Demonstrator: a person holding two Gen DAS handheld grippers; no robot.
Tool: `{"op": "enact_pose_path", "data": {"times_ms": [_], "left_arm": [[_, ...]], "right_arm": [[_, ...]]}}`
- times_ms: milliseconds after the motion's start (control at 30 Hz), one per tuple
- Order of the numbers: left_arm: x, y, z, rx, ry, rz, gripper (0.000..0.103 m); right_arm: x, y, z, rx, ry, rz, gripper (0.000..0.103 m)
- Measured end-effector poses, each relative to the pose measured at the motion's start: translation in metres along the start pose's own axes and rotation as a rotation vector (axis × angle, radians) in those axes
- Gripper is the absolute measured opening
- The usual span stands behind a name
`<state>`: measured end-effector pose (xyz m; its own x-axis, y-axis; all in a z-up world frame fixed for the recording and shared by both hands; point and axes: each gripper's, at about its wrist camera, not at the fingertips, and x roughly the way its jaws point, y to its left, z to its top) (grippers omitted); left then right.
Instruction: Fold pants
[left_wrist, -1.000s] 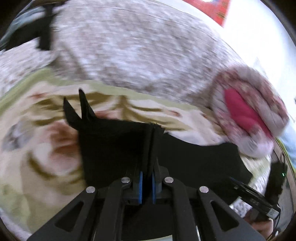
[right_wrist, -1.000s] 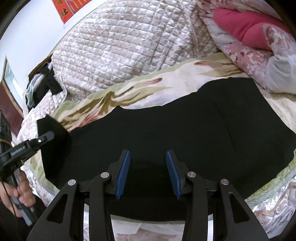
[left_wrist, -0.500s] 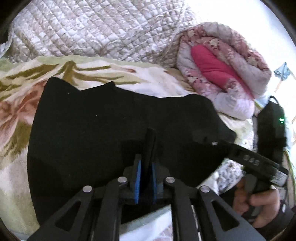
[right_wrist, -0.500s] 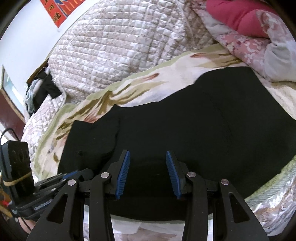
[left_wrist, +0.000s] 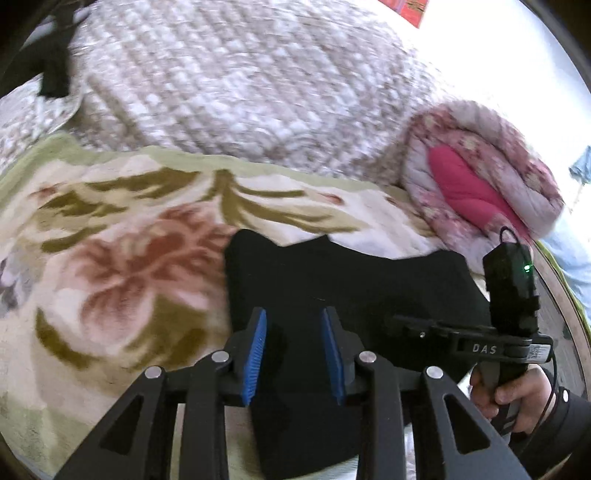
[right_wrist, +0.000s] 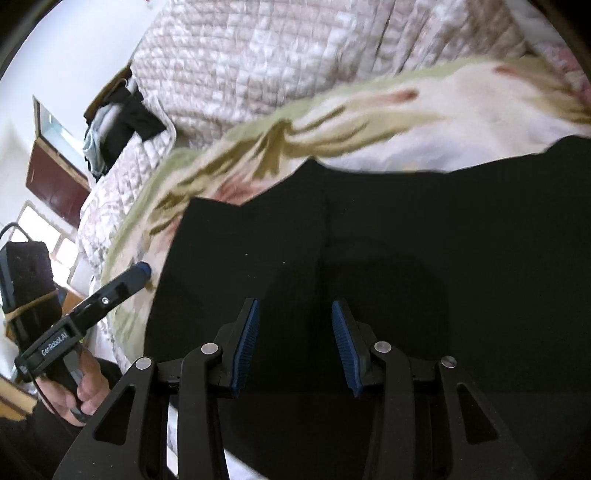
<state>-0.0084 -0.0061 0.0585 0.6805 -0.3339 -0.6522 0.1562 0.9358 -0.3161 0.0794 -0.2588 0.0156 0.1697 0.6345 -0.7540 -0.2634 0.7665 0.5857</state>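
On the left of the left wrist view, the floral plush blanket in cream, pink and olive (left_wrist: 122, 258) is lying bare where, a second ago, a pinched flap of cloth was standing up between the left gripper's blue pads. The soft black fabric pants (left_wrist: 343, 284) are now resting flat on that blanket, their left edge a doubled fold, toward the blanket's near edge and short of its far edge, where the quilted beige bedspread (left_wrist: 236, 88) begins. The left gripper (left_wrist: 293, 343) is letting go: its jaws are opening, and although black cloth is showing between the pads, neither pad is pressing on it, so the carried layer is being left on top of the rest. This suggests that one fold is being completed, with the garment looking shorter from side to side than it did a second ago. Further right, the right gripper (right_wrist: 293, 339) is hanging over the middle of the pants with its jaws parted and nothing between them, just as they stood a second ago, while a hand (left_wrist: 517, 391) is gripping its handle. The rolled pink floral quilt (left_wrist: 476, 181) is lying beyond the garment's right end, apart from it. The next fold, judging by the shape, is probably calling for a fresh pinch at one end.
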Motion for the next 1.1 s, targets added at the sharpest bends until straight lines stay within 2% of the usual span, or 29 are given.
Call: {"op": "enact_pose_path", "data": {"times_ms": [167, 400, 433, 500, 533, 667, 733, 800, 867, 967, 1100], "left_arm": [[0.009, 0.018, -0.008, -0.052, 0.009, -0.003, 0.033], [0.014, 0.011, -0.007, -0.021, -0.003, -0.009, 0.033], [0.015, 0.010, -0.007, -0.019, -0.006, -0.007, 0.033], [0.016, 0.013, -0.007, -0.024, -0.006, -0.003, 0.033], [0.016, 0.014, -0.007, -0.029, -0.005, 0.000, 0.033], [0.014, 0.020, -0.009, -0.047, -0.008, 0.013, 0.033], [0.012, 0.020, -0.009, -0.046, -0.016, 0.014, 0.033], [0.012, 0.021, -0.009, -0.046, -0.020, 0.014, 0.033], [0.013, 0.020, -0.009, -0.046, -0.012, 0.005, 0.033], [0.016, 0.015, -0.010, -0.032, 0.001, -0.003, 0.033], [0.022, 0.007, -0.012, -0.007, 0.012, -0.012, 0.033]], "right_arm": [[0.008, -0.009, 0.009, 0.050, 0.036, 0.094, 0.041], [0.015, 0.001, 0.011, 0.015, 0.046, 0.139, 0.039], [0.017, 0.001, 0.012, 0.015, 0.047, 0.133, 0.036], [0.022, -0.003, 0.014, 0.049, 0.059, 0.136, 0.007], [0.023, -0.006, 0.013, 0.077, 0.066, 0.146, 0.005], [-0.005, 0.002, 0.012, 0.060, -0.020, 0.141, 0.003], [-0.017, -0.007, 0.007, 0.083, -0.044, 0.091, 0.003], [-0.013, -0.022, 0.002, 0.125, -0.020, 0.034, 0.003], [-0.011, -0.031, -0.001, 0.158, -0.021, 0.049, 0.003], [-0.017, -0.021, 0.002, 0.097, -0.038, 0.018, 0.003], [-0.014, -0.024, -0.001, 0.102, -0.024, -0.003, 0.003]]}}
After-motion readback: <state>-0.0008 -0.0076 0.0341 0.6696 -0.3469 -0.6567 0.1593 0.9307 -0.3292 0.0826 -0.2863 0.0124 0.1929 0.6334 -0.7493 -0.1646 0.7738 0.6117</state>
